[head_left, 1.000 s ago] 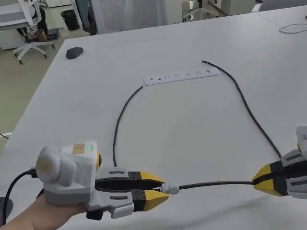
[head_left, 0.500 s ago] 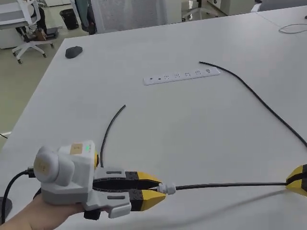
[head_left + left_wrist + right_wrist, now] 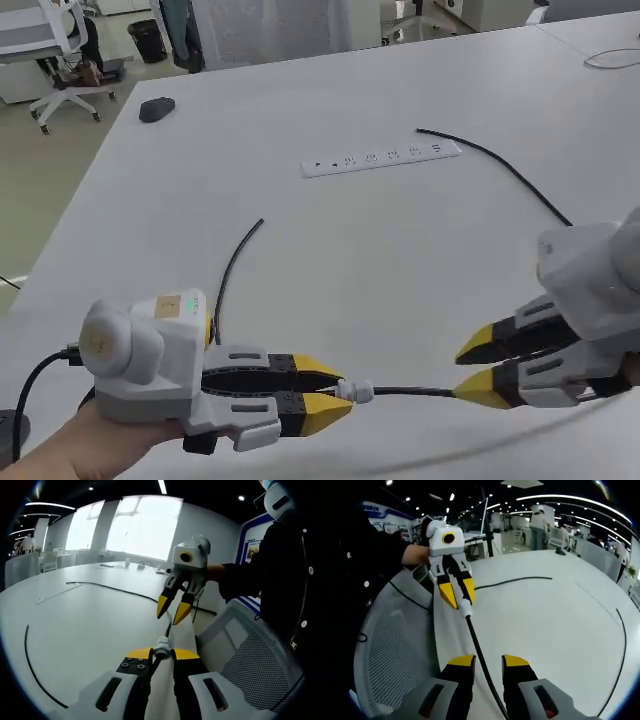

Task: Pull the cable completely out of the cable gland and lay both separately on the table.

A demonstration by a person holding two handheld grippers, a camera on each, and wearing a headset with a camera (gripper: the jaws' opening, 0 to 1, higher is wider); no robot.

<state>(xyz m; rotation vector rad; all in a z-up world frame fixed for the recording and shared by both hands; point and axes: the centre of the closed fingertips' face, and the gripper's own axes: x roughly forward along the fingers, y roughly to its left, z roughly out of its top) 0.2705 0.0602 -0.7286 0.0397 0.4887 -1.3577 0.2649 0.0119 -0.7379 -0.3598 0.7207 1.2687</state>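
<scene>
Item: cable gland (image 3: 356, 390), a small white plastic cylinder, pinched between the yellow tips of my left gripper (image 3: 333, 390) at 6 o'clock in the head view. Cable (image 3: 410, 392): thin, round, black, leading from the gland toward 3 o'clock and passing between my right gripper's (image 3: 470, 370) jaws (parted around it). Table (image 3: 400, 260): smooth matte white.

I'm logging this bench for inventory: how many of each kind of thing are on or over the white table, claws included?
Black cable: 1
Cable gland: 1
Power strip: 1
Mouse: 1
Claws: 2, the left claw and the right claw
Total: 6
</scene>
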